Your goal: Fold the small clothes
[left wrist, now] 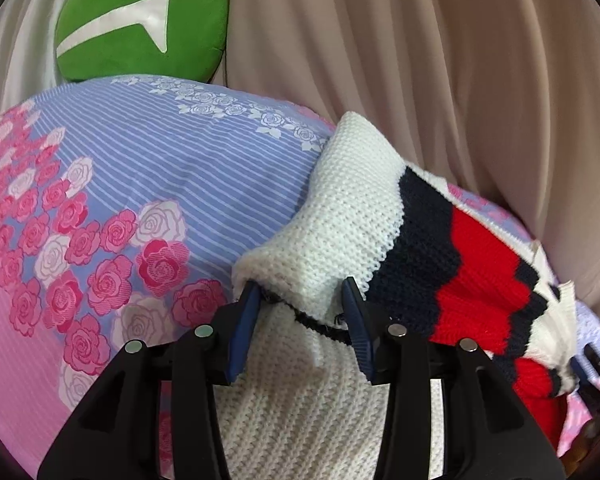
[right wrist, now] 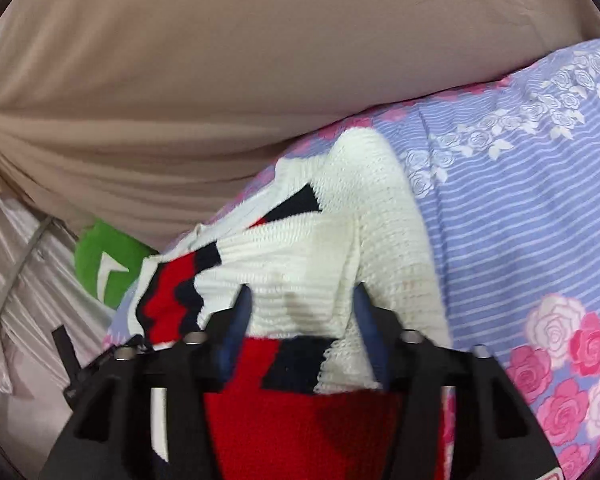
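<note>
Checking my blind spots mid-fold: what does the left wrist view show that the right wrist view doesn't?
Left wrist only: the left tool, open around a white fold of the sweater, and the right tool's tip at the far right.

Right wrist only: the right tool, open around the sweater's white and red knit, plus a grey cable at the left.

Both: the sweater, the floral sheet, the green cushion and the beige curtain.

You get soft, even, fairly bright light in both views, with only faint shadows in the curtain (left wrist: 440, 60) folds. Fisheye bending curves everything toward dark vignetted corners. Your right wrist view is slightly motion-blurred; the left stays sharp.
</note>
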Demonstrator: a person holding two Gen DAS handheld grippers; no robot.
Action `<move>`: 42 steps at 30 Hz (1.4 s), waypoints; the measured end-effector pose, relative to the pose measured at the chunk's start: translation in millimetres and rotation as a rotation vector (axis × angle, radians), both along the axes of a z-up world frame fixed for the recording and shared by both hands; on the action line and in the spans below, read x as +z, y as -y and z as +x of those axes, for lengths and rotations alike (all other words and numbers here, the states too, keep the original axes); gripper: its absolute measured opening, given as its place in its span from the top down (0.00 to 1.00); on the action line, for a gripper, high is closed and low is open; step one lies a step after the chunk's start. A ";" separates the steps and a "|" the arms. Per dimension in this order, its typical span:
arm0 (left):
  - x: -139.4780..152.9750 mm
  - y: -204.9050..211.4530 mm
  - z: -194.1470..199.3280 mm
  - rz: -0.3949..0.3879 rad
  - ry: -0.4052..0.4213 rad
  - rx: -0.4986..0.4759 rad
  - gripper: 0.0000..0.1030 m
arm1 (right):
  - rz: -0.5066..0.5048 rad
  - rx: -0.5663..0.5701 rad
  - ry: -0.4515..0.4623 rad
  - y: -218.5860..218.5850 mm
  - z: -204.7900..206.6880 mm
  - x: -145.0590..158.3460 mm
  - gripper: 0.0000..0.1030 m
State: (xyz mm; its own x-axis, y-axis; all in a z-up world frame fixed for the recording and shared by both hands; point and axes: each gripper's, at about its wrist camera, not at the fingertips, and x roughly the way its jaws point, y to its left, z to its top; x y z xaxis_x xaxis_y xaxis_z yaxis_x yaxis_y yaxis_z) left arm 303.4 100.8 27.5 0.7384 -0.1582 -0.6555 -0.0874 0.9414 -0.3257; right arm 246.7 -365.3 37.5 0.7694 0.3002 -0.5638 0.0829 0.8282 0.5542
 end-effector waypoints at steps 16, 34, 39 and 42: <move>-0.6 -5.3 3.0 0.030 -0.013 0.044 0.62 | -0.182 -0.008 -0.098 -1.5 23.7 7.4 0.91; -5.7 -8.9 1.9 -0.111 -0.072 -0.015 0.75 | -0.206 -0.020 -0.116 -0.1 27.2 -2.2 0.94; -6.8 2.9 -4.8 -0.039 -0.052 0.017 0.77 | -0.225 -0.128 0.037 -10.8 -7.9 39.3 0.81; -6.0 8.7 -9.9 -0.009 -0.045 0.031 0.77 | -0.194 0.030 0.131 -56.4 -1.0 76.3 0.73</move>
State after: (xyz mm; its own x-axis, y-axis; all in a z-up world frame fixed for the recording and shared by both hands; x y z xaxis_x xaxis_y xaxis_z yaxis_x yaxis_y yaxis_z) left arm 293.4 92.1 21.5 0.7128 -0.1413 -0.6870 -0.1316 0.9352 -0.3288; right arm 245.7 -308.9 113.8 0.8322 0.2198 -0.5090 -0.0058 0.9214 0.3885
